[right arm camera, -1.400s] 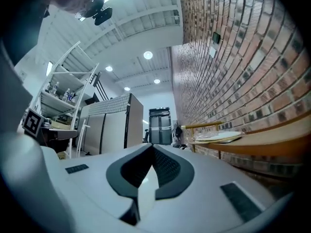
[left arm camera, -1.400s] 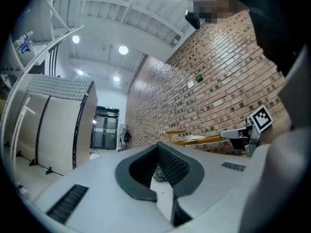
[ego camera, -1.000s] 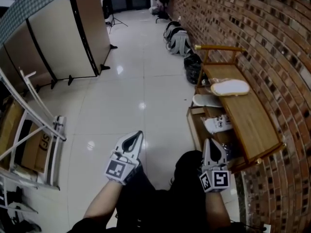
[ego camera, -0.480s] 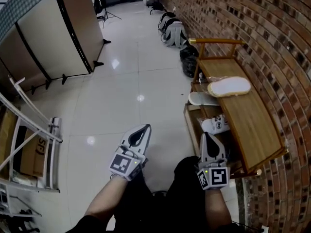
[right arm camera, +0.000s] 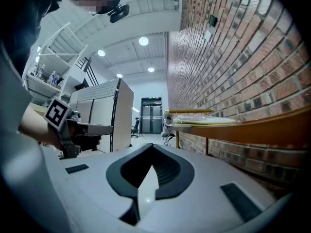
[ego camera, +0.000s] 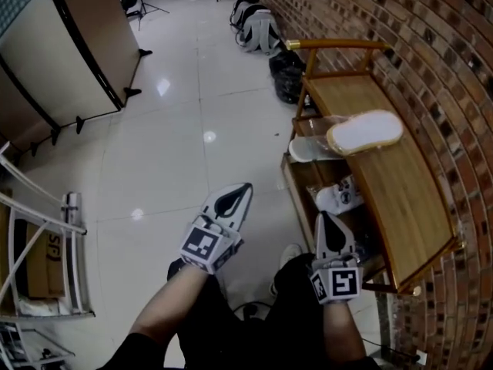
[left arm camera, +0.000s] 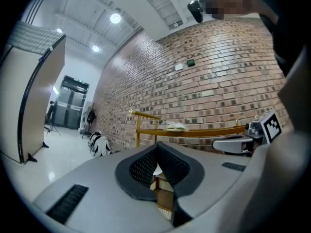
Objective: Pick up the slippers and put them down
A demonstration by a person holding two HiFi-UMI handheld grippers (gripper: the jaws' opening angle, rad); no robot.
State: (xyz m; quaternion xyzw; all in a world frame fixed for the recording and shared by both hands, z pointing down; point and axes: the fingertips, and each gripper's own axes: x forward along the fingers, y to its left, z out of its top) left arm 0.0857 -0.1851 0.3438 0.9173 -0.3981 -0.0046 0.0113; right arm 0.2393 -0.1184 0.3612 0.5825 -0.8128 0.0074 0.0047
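L gripper & R gripper: grey plastic shells w/ black ribbed pads and marker cubes, jaws shut tip to tip, nothing in either, both over the glossy white floor, R one just beside the rack. Rack: smooth yellow-brown wood, rect. top, stood against the rough red brick wall. Slippers: one flat, oval, pale w/ tan edge, lay on the rack top; 2nd pale one on the shelf below, both well apart from the grippers.
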